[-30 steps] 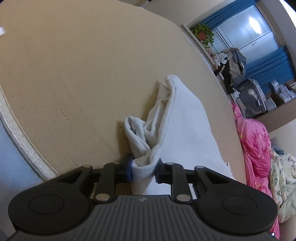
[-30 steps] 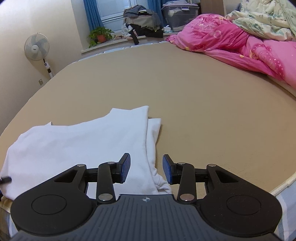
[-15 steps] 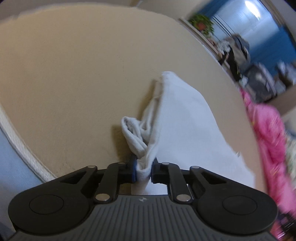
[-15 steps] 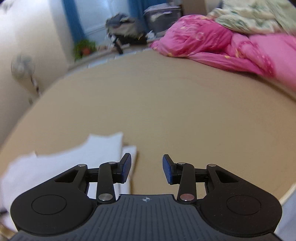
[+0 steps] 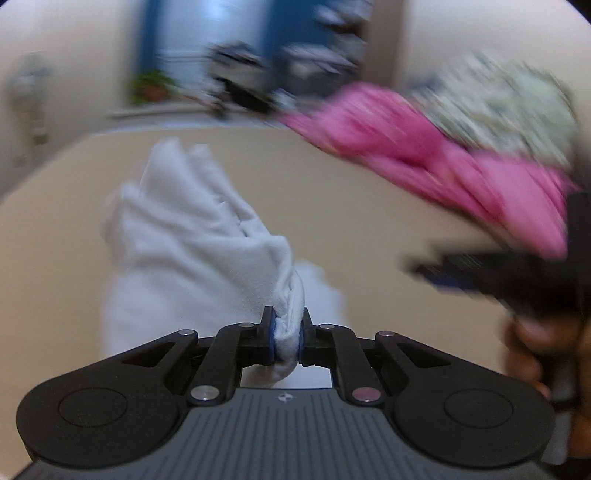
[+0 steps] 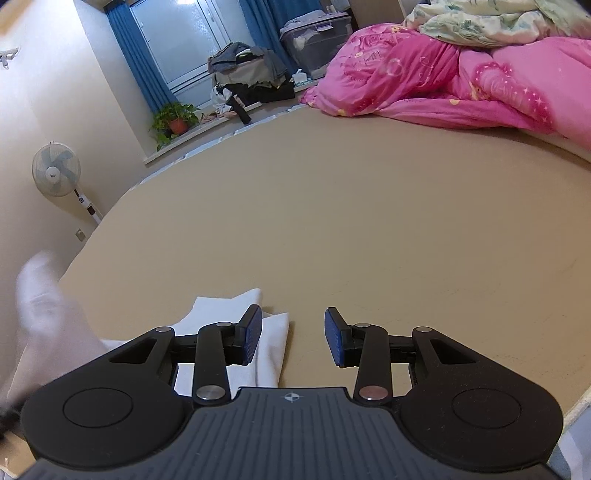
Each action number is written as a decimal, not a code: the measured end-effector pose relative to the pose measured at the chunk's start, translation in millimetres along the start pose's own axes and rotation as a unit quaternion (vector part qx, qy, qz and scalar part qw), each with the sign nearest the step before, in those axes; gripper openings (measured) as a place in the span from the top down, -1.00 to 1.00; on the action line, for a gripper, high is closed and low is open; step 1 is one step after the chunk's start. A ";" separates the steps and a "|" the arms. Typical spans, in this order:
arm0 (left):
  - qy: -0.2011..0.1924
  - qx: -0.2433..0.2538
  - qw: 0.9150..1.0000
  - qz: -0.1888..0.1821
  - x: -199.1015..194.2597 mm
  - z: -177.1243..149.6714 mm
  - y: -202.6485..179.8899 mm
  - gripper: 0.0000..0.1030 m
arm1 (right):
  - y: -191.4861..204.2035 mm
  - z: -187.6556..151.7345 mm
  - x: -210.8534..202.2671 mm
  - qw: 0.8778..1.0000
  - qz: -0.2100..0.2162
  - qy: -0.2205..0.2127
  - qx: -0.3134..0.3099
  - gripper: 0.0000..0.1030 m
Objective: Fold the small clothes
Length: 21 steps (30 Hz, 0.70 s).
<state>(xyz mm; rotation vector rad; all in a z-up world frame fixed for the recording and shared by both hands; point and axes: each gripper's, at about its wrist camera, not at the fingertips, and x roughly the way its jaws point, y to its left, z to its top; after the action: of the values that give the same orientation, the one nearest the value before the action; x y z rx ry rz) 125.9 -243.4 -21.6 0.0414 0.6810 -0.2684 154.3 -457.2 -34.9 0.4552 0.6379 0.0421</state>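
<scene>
- The left gripper (image 5: 287, 338) has its jaws clamped on a bunched edge of the white garment (image 5: 192, 236); the cloth is squeezed into a narrow wad between the blue pads.
- From that pinch the garment rises in loose folds, up and to the left in the left wrist view, lifted off the tan mattress (image 5: 332, 206); more white cloth lies below and behind it.
- This view is heavily blurred, so finer detail of the folds cannot be told.
- The right gripper (image 6: 293, 341) has its jaws wide apart, with nothing between them.
- Its left finger sits over the edge of the white garment (image 6: 273, 347), which lies flat on the mattress (image 6: 369, 229) there; whether the pad touches the cloth cannot be told.
- At the left edge of the right wrist view a blurred white mass of the same cloth stands raised.
- In the left wrist view, the right gripper (image 5: 491, 273) shows as a dark blurred shape at the right.
- Farther out, a pink quilt (image 6: 461, 77) is heaped at the mattress's far right side, with a pale floral blanket (image 6: 480, 18) behind it.
- A standing fan (image 6: 57, 170) and a potted plant (image 6: 175, 122) stand by the wall to the left.
</scene>
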 end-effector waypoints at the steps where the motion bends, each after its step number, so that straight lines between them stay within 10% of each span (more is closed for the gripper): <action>1: 0.034 0.008 0.999 -0.031 19.0 -6.4 -16.1 0.50 | -0.3 -0.7 0.0 1.000 0.001 0.000 0.002 0.22; 4: 0.124 0.013 0.989 -0.079 57.4 -23.4 -36.5 0.47 | -5.7 -0.6 4.2 1.000 0.000 0.006 0.011 0.22; 7: 0.074 0.007 0.993 -0.090 28.4 -28.0 -9.1 0.47 | -10.1 -4.3 9.7 0.999 0.010 0.026 0.028 0.21; 12: 0.019 -0.021 1.000 -0.006 -1.5 -39.0 62.8 0.48 | -4.3 -12.2 32.5 0.994 0.056 0.092 0.034 0.21; 17: 0.142 -0.024 0.990 -0.008 53.7 -73.2 89.5 0.50 | 19.1 -21.9 52.6 0.989 0.067 0.129 0.014 0.12; 21: 0.132 0.042 0.990 -0.028 33.2 -72.2 74.7 0.47 | 25.9 -28.7 71.9 0.987 0.044 0.152 0.010 0.14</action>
<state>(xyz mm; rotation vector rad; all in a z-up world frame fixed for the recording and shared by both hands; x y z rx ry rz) 125.4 -169.9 -102.3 0.1413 0.9343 -0.3486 198.1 -409.8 -84.9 0.5000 0.9182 0.1921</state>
